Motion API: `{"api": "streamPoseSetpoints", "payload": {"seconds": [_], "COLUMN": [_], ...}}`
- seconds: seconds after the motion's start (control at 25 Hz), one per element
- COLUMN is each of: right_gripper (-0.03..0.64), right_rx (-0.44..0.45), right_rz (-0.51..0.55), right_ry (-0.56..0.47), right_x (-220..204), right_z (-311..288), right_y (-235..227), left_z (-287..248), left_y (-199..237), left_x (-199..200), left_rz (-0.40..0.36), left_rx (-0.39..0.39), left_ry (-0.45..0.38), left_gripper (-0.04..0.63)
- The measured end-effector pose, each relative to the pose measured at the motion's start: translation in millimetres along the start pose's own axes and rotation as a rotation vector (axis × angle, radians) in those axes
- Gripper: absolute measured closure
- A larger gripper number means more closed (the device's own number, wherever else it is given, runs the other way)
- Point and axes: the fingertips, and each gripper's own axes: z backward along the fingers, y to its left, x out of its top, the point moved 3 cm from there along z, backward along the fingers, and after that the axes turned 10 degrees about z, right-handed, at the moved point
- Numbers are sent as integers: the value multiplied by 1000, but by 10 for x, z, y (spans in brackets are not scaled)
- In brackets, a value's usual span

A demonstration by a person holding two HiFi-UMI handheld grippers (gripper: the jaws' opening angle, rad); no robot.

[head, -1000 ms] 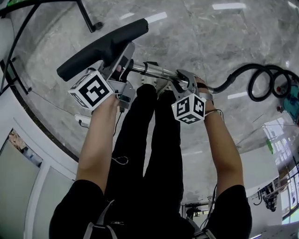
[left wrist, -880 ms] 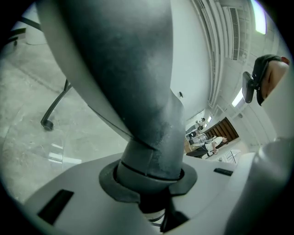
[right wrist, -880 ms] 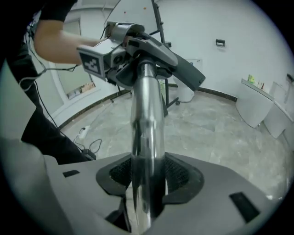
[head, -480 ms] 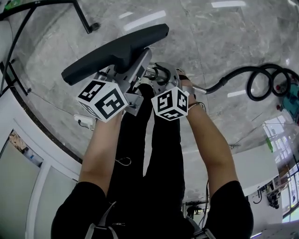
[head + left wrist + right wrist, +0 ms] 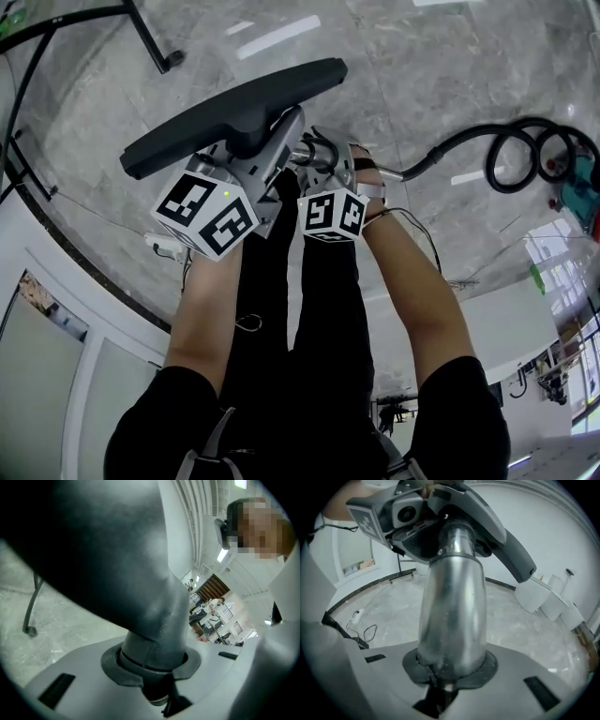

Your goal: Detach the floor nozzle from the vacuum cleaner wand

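Observation:
The dark grey floor nozzle point(image 5: 230, 101) hangs above the marble floor, still joined to the silver wand point(image 5: 317, 150). My left gripper point(image 5: 265, 150) is shut on the nozzle's dark neck point(image 5: 150, 606), which fills the left gripper view point(image 5: 157, 677). Just to its right, my right gripper point(image 5: 328, 169) holds the wand close to the joint. Its jaws are closing, and the silver tube point(image 5: 452, 606) sits between them against the dark pads, as the right gripper view point(image 5: 447, 672) shows. The left gripper's marker cube point(image 5: 375, 517) shows at the tube's far end.
A black hose point(image 5: 511, 150) runs from the wand and coils on the floor at the right, beside a teal object point(image 5: 579, 187). Black frame legs point(image 5: 145, 37) stand at the upper left. A white plug with cable point(image 5: 164, 246) lies near the wall. My black-trousered legs point(image 5: 300, 309) are below.
The right gripper slid left along the wand toward the nozzle joint, and its jaws narrowed round the tube. The left gripper rolled and shifted right, swinging the nozzle with it.

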Motion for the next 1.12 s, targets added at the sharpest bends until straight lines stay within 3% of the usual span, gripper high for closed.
{"api": "streamPoseSetpoints", "payload": {"seconds": [0.04,0.08,0.12,0.16,0.2,0.24,0.28,0.32,0.36,0.44,0.48,0.6,0.84,1.0,1.12], "right_gripper": [532,535,535,538,538,540,538,538,538,538,538,538,538,537,537], "right_rx": [15,106,250,400,502,528,493,434,378,306,281,214,147,152,189], "right_rz": [5,6,7,11,24,46,72,95,113,122,107,37,12,27,74], "right_ry": [-2,-12,-18,-2,40,95,147,186,210,206,190,151,129,171,245], "right_x": [-28,-45,-91,-216,-450,-756,-1057,-1280,-1396,-1361,-1279,-998,-600,-782,-1048], "right_z": [0,0,6,31,85,177,301,426,518,553,523,380,90,-293,-690], "right_y": [11,65,155,261,352,404,418,414,404,366,328,98,-170,-73,112], "left_z": [-19,-10,68,256,545,840,1025,1062,1013,940,923,795,596,562,555], "left_y": [-27,-15,33,106,196,299,399,492,592,787,831,752,624,700,864], "left_x": [-38,-47,28,253,635,1079,1439,1628,1648,1410,1267,951,552,470,352], "left_rz": [-19,-19,-3,18,36,57,84,99,92,69,84,159,219,249,227], "left_rx": [3,2,-10,-31,-58,-88,-121,-138,-116,-11,16,-16,-26,-25,-12], "left_ry": [17,23,-7,-99,-242,-379,-450,-436,-365,-225,-199,-207,-167,-168,-139], "left_gripper": [486,486,486,486,486,486,486,486,486,486,486,486,486,486,486]}}
